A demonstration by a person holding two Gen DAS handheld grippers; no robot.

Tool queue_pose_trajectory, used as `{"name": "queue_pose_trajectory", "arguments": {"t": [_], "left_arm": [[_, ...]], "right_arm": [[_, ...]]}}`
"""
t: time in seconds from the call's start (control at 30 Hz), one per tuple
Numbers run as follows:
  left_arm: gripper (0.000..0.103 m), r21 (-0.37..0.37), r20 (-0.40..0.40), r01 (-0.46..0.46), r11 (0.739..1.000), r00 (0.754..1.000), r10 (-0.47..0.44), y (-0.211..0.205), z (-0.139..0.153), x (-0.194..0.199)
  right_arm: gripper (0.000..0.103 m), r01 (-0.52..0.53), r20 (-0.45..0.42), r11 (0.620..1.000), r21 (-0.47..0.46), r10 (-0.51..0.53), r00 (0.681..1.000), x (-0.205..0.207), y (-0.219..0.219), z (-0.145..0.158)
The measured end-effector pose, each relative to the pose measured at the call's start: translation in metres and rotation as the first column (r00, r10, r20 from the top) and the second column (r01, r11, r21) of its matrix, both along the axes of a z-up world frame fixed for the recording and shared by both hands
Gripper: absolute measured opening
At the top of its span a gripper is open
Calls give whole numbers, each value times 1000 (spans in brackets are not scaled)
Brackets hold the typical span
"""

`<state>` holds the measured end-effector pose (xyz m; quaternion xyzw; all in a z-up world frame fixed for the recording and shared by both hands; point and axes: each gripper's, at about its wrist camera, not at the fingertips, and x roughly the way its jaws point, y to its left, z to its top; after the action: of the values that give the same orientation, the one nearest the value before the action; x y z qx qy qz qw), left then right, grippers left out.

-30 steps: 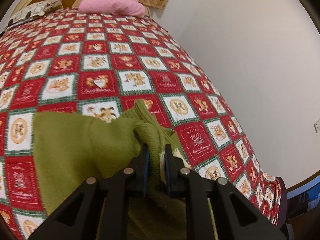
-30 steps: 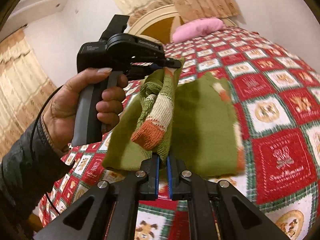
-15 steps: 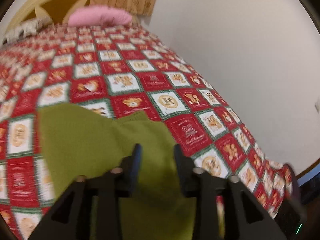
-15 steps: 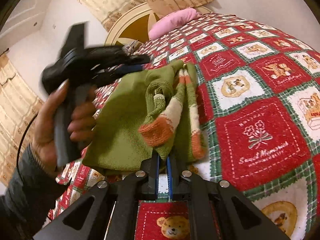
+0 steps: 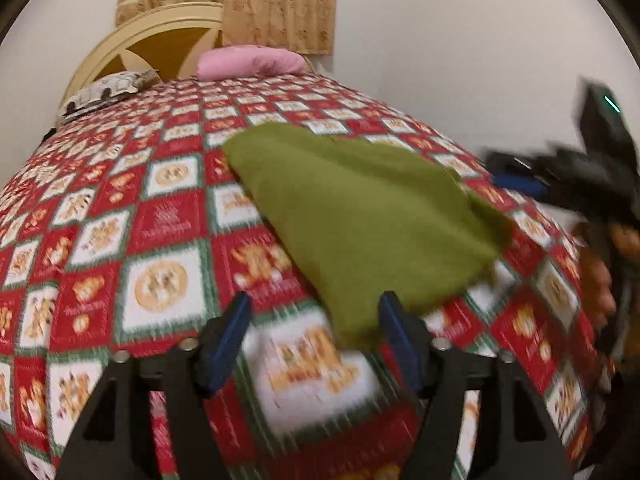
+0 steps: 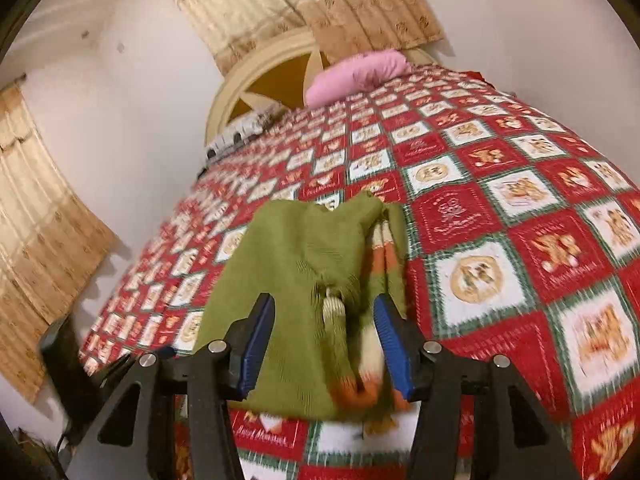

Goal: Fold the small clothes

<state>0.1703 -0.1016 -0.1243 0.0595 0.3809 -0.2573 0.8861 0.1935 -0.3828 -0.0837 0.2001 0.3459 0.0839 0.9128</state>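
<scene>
A small green knitted sweater [image 6: 304, 280] lies folded on a bed covered by a red, white and green patchwork quilt [image 6: 520, 240] with bear pictures. In the right wrist view the sweater sits at the centre and reaches down to about 6 o'clock, with a striped cuff of cream and orange showing along its right edge. The right gripper [image 6: 322, 344] has its blue-padded fingers [image 6: 258, 340] apart and the jaws are opening; the near part of the sweater, with a cream tassel-like piece, is between them, but the pads do not press on it. In the left wrist view the sweater [image 5: 360, 216] lies from the centre toward 3 o'clock, and the picture is blurred. The left gripper [image 5: 314, 344] also has its jaws opening, wide apart, and only the near corner of the sweater comes close to its right finger. At 3 o'clock in this view a dark blurred shape of the other gripper and a hand appear. A pink pillow [image 5: 250, 62] lies at 12 o'clock by the cream headboard [image 5: 160, 32], with beige curtains [image 5: 276, 0] behind.
</scene>
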Motion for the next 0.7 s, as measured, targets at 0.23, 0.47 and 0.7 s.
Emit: {"name": "queue_pose_trajectory", "arguments": {"t": [0.23,0.47,0.7], "left_arm": [[74,114,1,-46,992,999,46,-19,-13,11],[89,170,-43,-265,949,960,275,8,-33,27],[89,164,-29,-220,962,973,228,10,-32,10]], "right_arm": [[53,-6,-83,998,-61,1,997,31,20,-18],[17,9,-116,986,-169,-29,993,38,25,-23],[17,14,-168,980,-196,-48,985,37,18,-49]]}}
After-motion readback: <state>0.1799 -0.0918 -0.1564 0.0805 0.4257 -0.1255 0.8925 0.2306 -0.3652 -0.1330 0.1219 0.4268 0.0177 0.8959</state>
